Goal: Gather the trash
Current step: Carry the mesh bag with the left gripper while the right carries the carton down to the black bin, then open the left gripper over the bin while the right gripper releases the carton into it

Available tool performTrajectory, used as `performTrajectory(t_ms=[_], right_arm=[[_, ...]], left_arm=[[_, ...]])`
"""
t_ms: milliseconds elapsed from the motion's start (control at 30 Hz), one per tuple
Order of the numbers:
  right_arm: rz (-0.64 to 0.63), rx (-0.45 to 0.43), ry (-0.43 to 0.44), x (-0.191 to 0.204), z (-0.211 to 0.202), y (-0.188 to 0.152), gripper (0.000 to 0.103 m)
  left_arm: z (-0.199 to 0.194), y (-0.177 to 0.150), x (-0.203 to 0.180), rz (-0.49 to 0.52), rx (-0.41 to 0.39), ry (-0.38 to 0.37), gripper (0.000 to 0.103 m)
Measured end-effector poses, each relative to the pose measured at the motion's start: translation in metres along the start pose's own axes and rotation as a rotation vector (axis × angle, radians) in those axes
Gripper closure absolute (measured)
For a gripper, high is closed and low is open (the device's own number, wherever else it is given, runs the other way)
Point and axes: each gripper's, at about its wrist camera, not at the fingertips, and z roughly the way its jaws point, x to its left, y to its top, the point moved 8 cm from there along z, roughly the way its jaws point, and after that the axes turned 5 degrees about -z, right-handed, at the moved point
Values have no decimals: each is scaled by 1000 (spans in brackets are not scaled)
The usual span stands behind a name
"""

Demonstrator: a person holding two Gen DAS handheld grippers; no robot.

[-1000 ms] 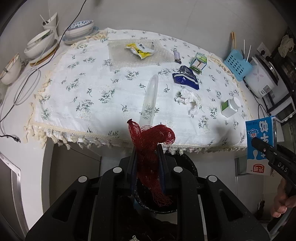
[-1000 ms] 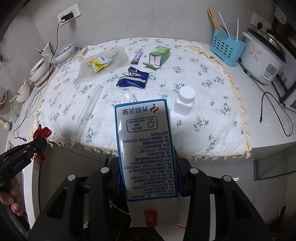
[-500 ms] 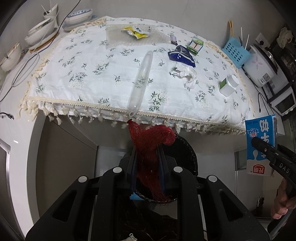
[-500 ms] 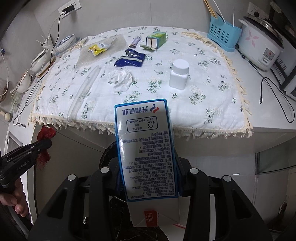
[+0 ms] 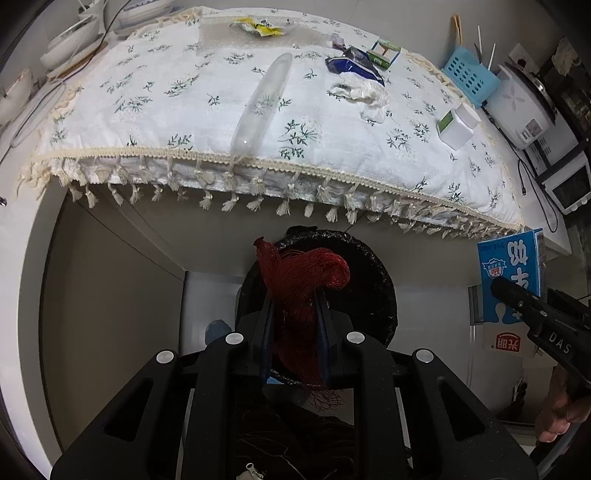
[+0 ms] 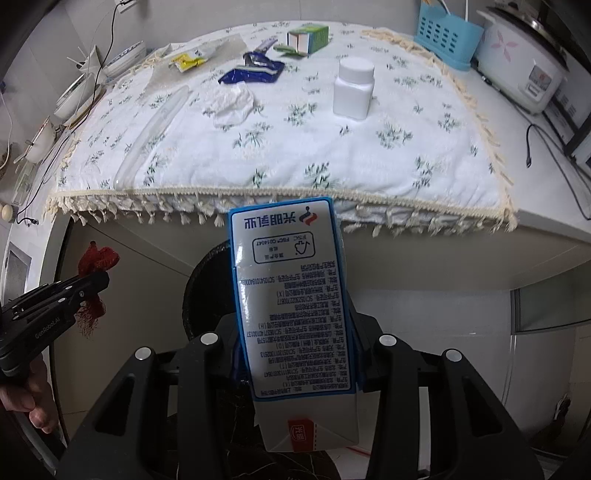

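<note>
So: desk (image 5: pixel 110 236) with a white floral tablecloth (image 5: pixel 192 122), tasselled fringe hanging over the front edge. Below the edge stands a round trash bin (image 5: pixel 369 266) lined with a black bag.

Left tongs (image 5: pixel 295 314) are clamped on a bunched red mesh net bag (image 5: pixel 299 280); the bag is held over the bin mouth, its frayed end trailing down between the fingers. In the right wrist view the same tongs (image 6: pixel 92 284) show at far left with the net (image 6: pixel 96 258) sticking out above and below.

Right tongs (image 6: pixel 295 332) pinch a blue-and-white milk carton (image 6: pixel 291 295), upside down, gable end toward the camera, in front of the bin (image 6: pixel 207 273). From the left wrist view the carton (image 5: pixel 511 273) hangs at the right, below desk-edge level and off to the side of the bin.

On the cloth, larger to smaller:
- long clear plastic sleeve (image 5: pixel 262 99), one end right at the fringe
- crumpled white tissue (image 6: pixel 231 103), mid-cloth
- blue foil wrapper (image 6: pixel 255 72) just behind the tissue
- white pill bottle (image 6: pixel 352 88), upright, to the right
- small green-and-white box (image 6: pixel 306 37) lying open at the back
- yellow snack wrapper (image 6: pixel 190 61) at the back left

Off the cloth: rice cooker (image 6: pixel 521 70) and blue utensil basket (image 6: pixel 445 35) at right, stacked bowls (image 5: pixel 70 44) at left.
</note>
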Motion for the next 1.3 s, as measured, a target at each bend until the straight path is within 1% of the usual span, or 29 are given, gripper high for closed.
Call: performTrajectory(t_ms=[100, 300, 467, 567, 733, 1100, 1300], right_arm=[[-1, 7, 3, 0, 10, -7, 63], [6, 20, 2, -3, 32, -18, 63], [10, 6, 12, -1, 41, -20, 63], [8, 17, -4, -3, 44, -26, 63], [32, 37, -6, -11, 49, -37, 63], [76, 59, -24, -29, 53, -48, 63], [82, 63, -36, -36, 53, -46, 63]], left_arm=[[9, -5, 1, 5, -3, 14, 84], [29, -15, -1, 8, 13, 13, 84], [43, -19, -5, 18, 17, 22, 84], [52, -24, -5, 22, 36, 28, 84], [67, -34, -8, 31, 64, 25, 84], [104, -38, -40, 104, 96, 3, 84], [114, -34, -57, 136, 101, -18, 83]])
